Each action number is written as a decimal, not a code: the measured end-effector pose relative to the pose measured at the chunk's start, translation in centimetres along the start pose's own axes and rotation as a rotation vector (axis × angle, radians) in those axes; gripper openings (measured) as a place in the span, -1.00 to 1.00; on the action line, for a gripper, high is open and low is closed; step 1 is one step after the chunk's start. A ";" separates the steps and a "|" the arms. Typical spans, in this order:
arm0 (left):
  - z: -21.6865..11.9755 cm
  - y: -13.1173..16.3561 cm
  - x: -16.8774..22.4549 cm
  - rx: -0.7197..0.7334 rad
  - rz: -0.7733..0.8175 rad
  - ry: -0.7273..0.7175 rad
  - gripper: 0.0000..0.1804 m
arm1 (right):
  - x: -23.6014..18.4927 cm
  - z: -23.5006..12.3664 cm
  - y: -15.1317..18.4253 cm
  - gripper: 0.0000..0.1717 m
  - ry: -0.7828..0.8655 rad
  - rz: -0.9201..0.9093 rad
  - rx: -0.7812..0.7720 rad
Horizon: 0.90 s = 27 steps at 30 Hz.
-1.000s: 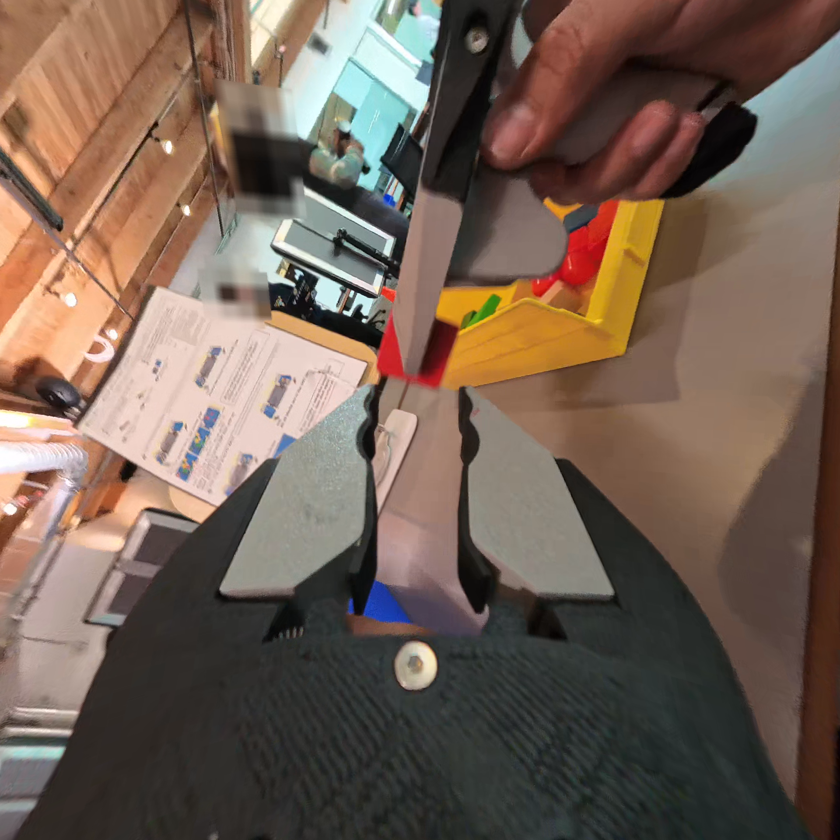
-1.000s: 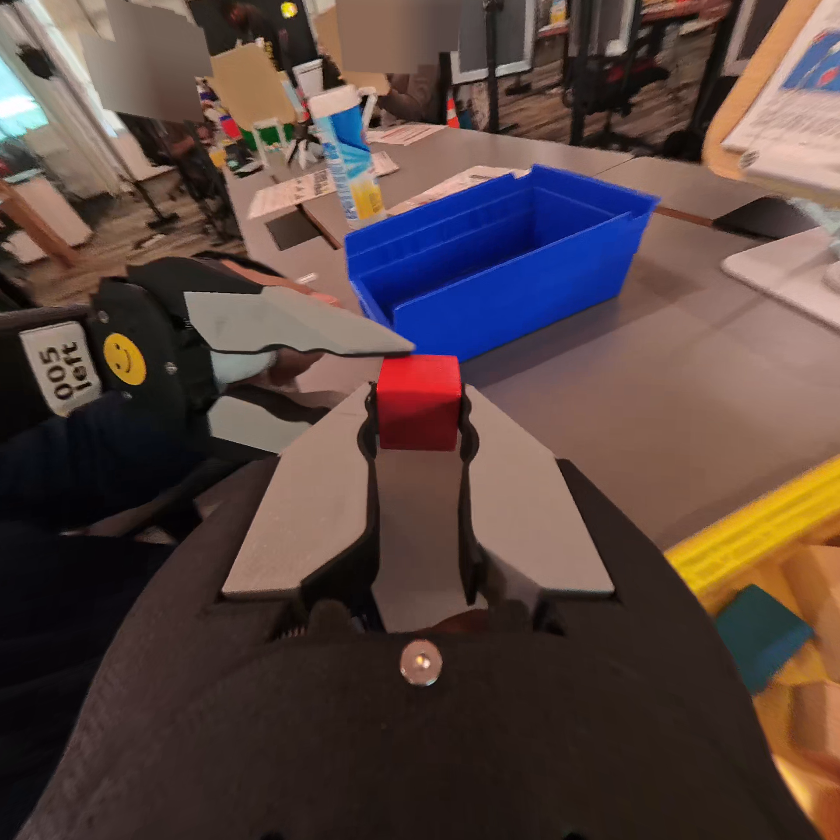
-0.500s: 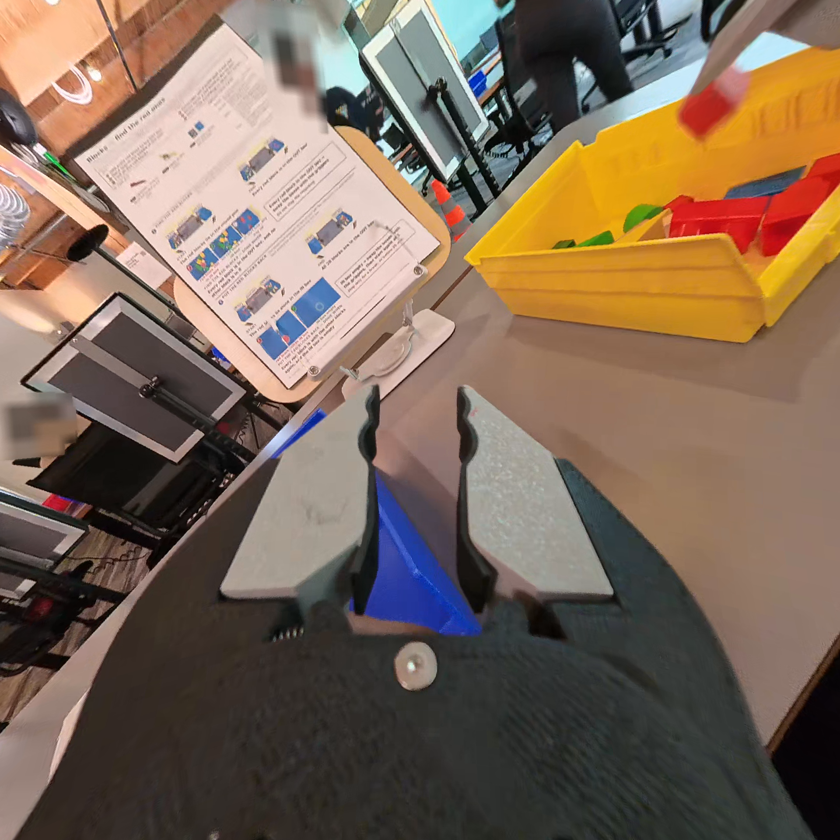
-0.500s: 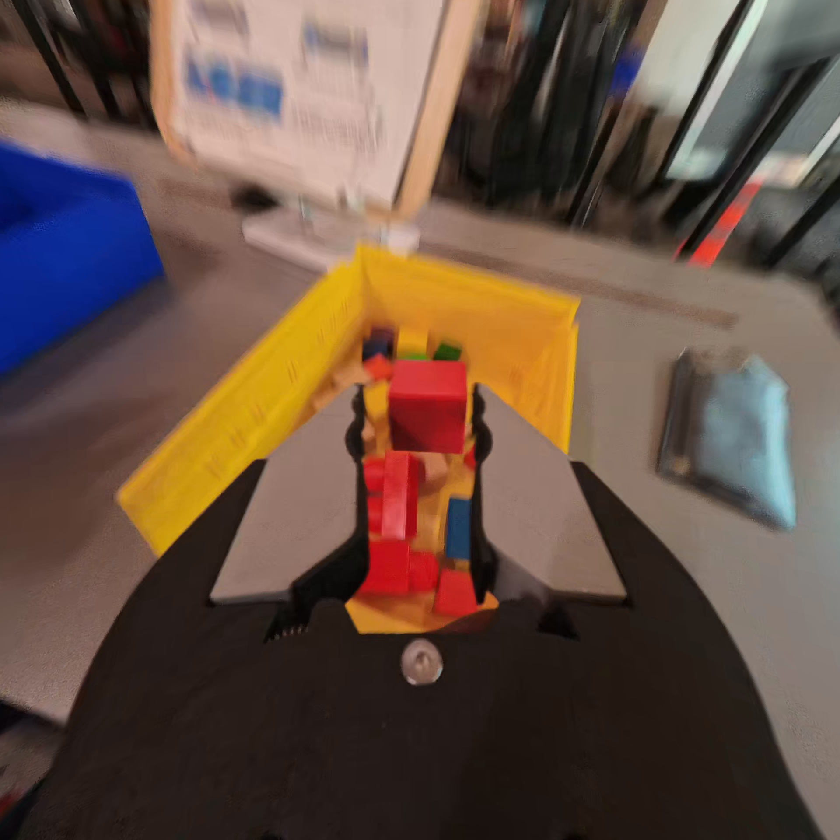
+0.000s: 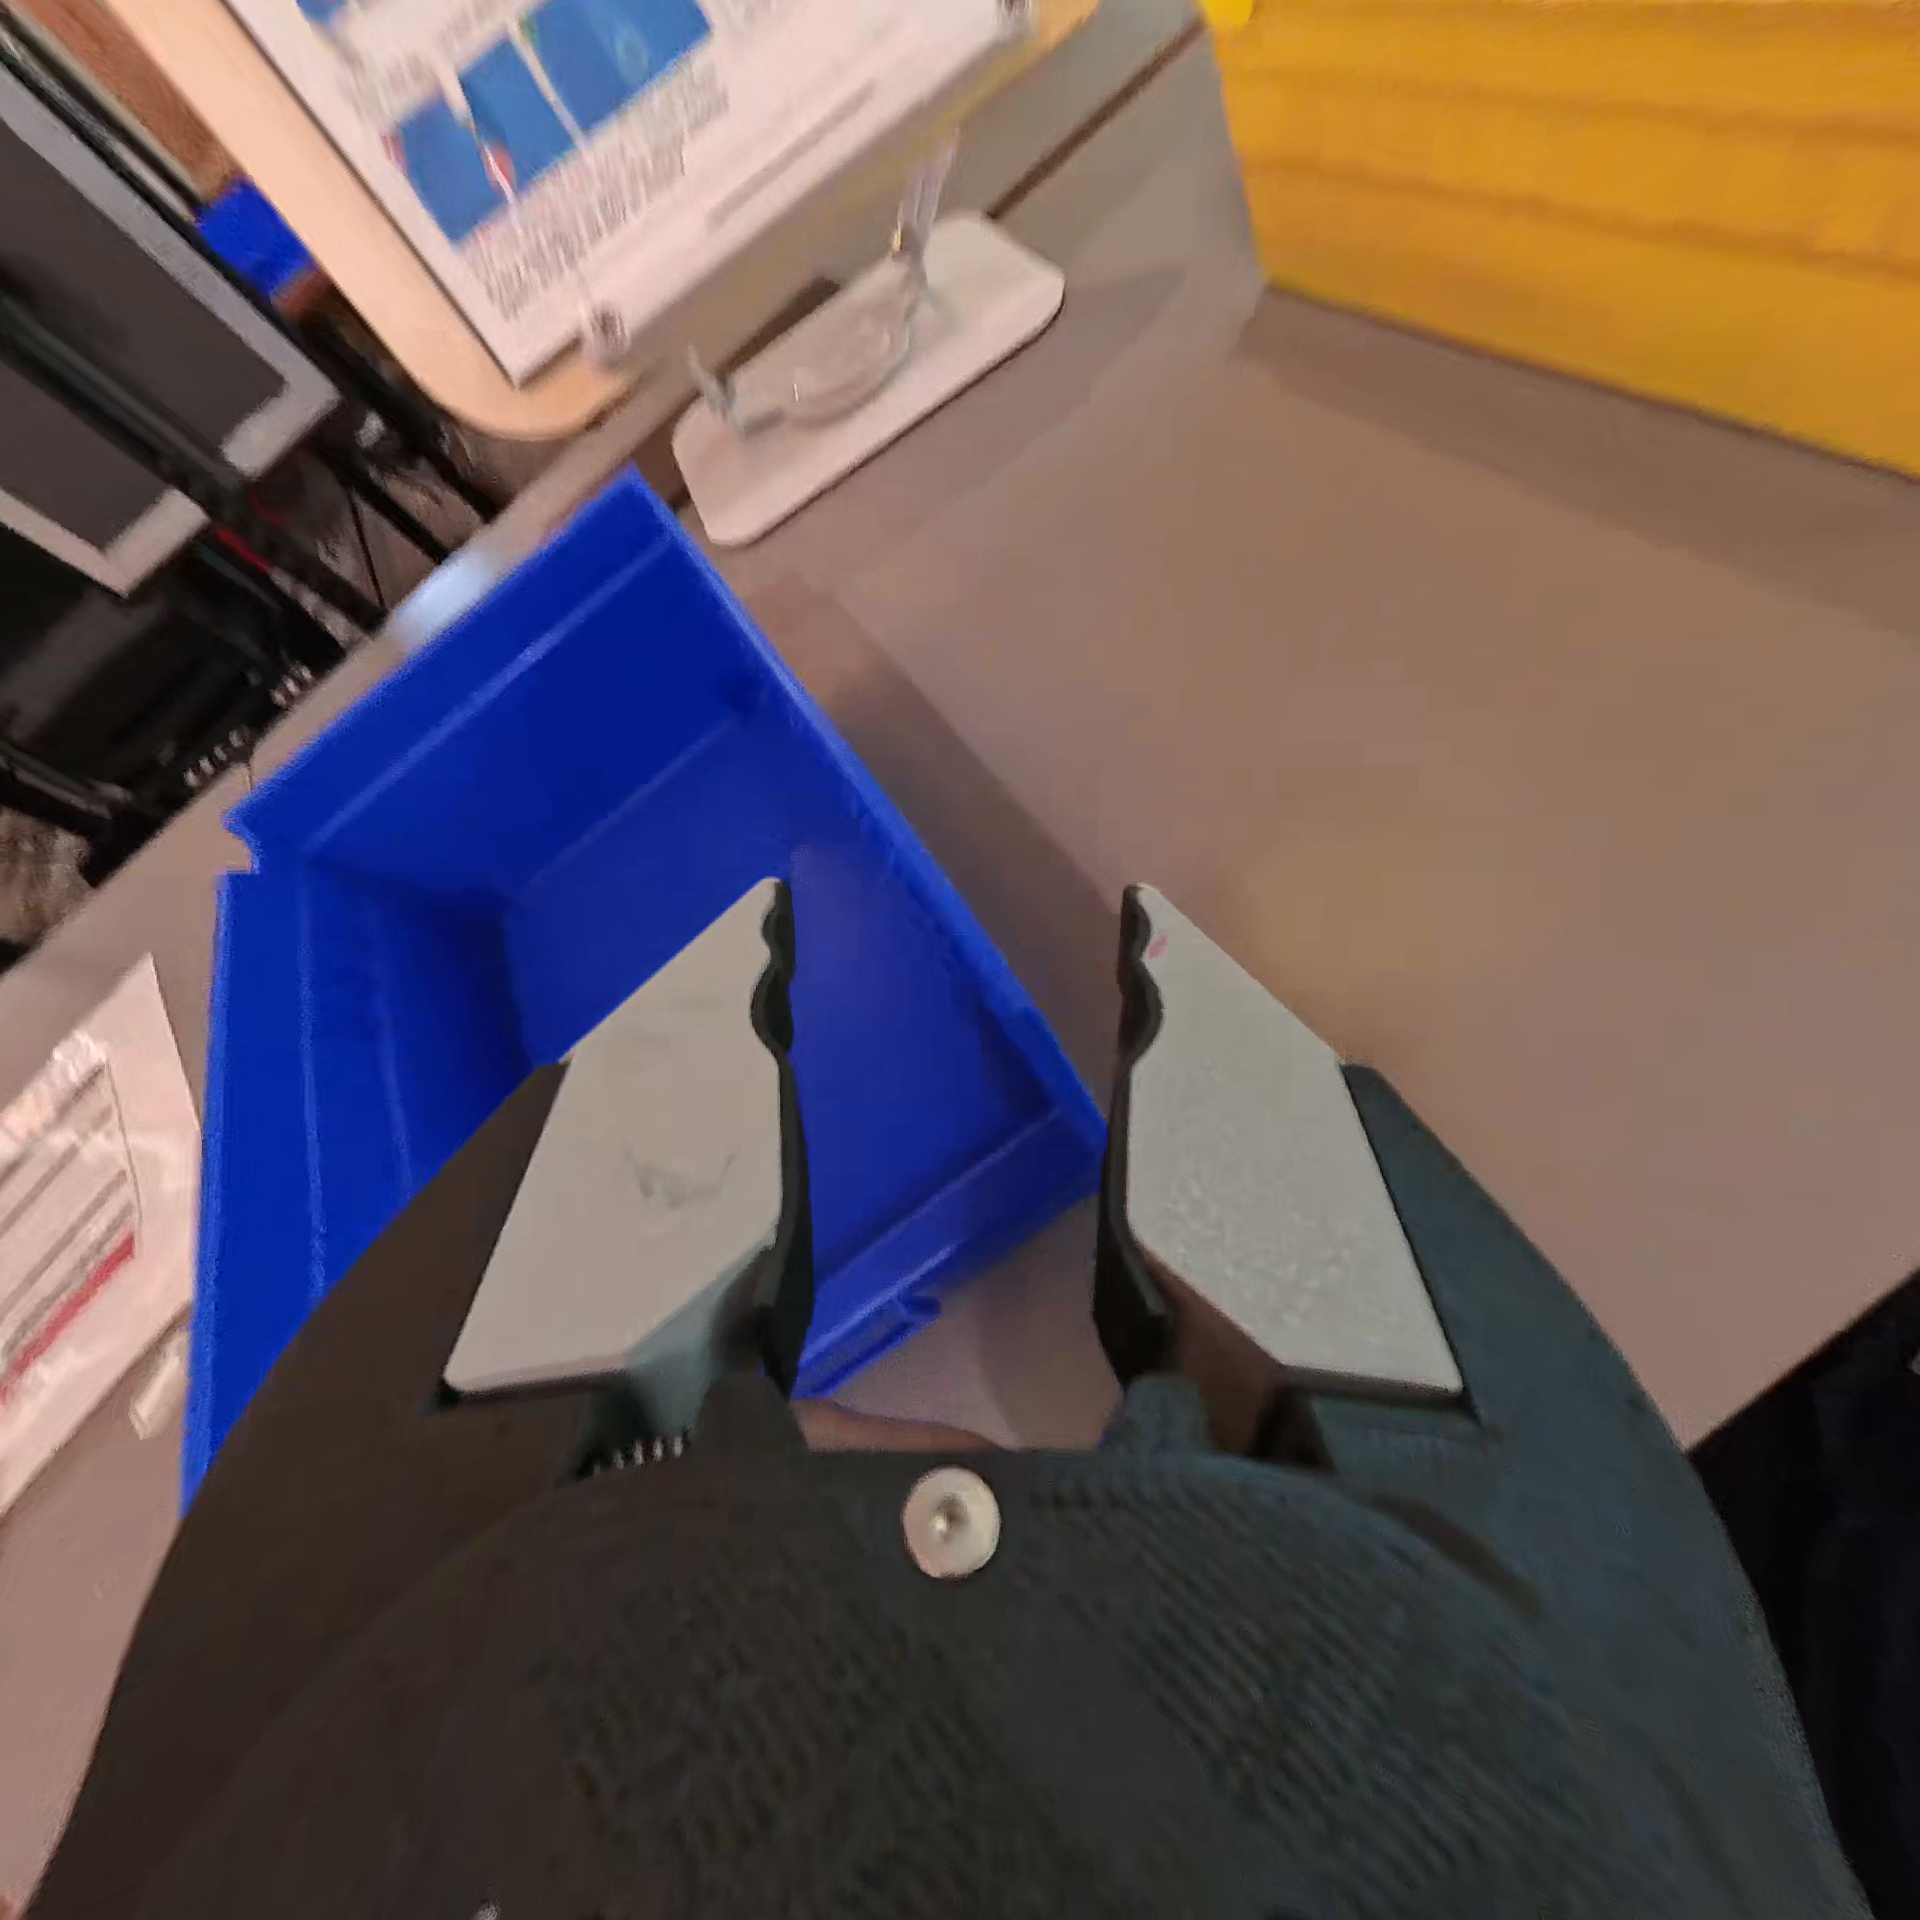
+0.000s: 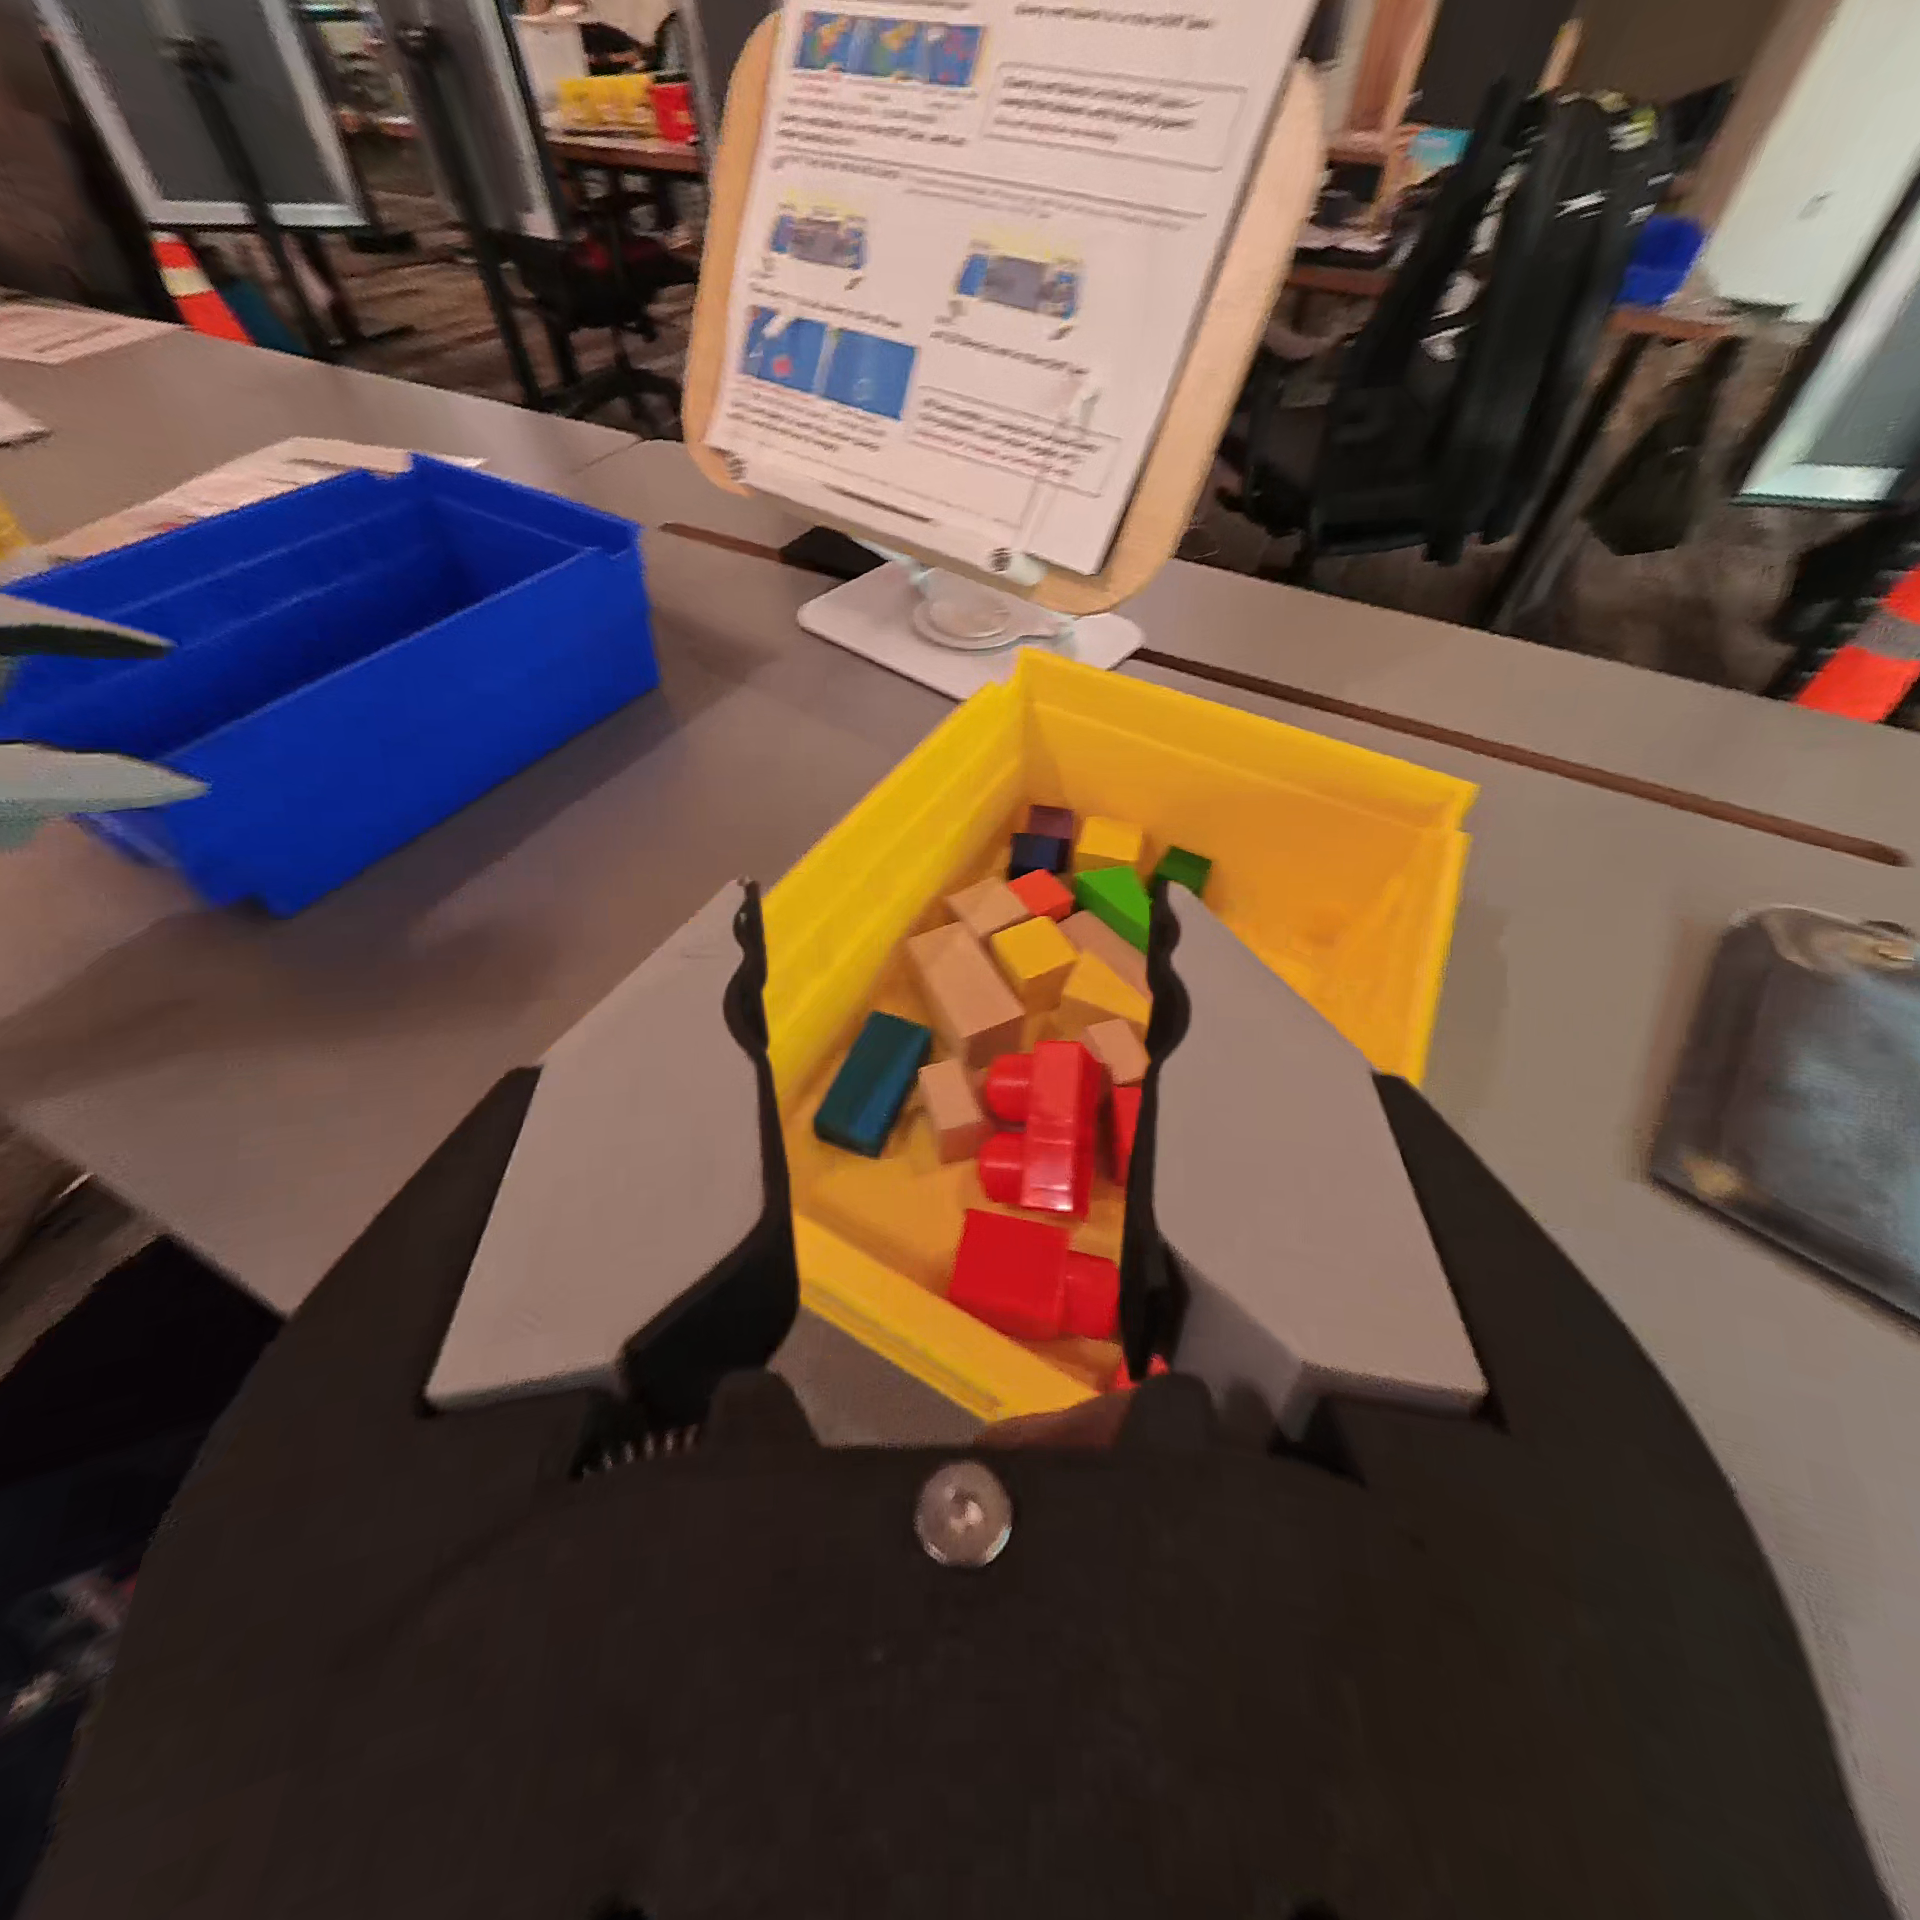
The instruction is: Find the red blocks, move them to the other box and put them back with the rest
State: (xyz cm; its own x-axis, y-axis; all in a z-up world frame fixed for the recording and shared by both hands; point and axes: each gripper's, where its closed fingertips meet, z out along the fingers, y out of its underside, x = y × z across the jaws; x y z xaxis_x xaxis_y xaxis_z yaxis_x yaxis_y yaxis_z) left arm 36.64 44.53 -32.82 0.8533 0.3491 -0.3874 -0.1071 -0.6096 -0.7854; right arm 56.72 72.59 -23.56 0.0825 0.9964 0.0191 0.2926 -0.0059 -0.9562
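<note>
Hovering over the near corner of the blue box point(image 5: 582, 831), the left gripper point(image 5: 951, 935) has its fingers spread wide with nothing between them; the box interior in view holds no blocks. Right of it lies bare grey table point(image 5: 1455, 779), then the stand of an instruction sheet point(image 6: 977, 260) behind. Further right, the right gripper point(image 6: 956, 935) hangs over the yellow box point(image 6: 1299, 769), jaws likewise spread and bare. The red blocks point(image 6: 1039, 1132) lie inside that box among tan, yellow, green and teal ones. A dark pouch point(image 6: 1808, 1091) rests at far right.
</note>
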 end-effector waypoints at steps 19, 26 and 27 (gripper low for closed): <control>1.9 4.6 -8.0 -0.009 -0.158 -0.181 -0.94 | -7.6 9.4 12.8 -0.57 -0.071 -0.293 -0.575; -5.0 1.0 -12.3 0.136 -0.149 -0.354 -0.95 | -10.9 10.9 12.2 -0.55 -0.113 -0.248 -0.519; -6.0 0.6 -12.6 0.159 -0.152 -0.364 -0.95 | -12.0 11.4 12.0 -0.55 -0.117 -0.244 -0.512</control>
State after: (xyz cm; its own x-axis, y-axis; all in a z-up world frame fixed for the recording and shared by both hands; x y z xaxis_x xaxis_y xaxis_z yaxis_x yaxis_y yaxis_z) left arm 28.88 35.50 -25.47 0.6329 0.6722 -0.3841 -0.0955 -0.4245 -0.9004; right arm 48.43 61.56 -38.58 -0.1426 0.9766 0.1609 0.7160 0.2140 -0.6644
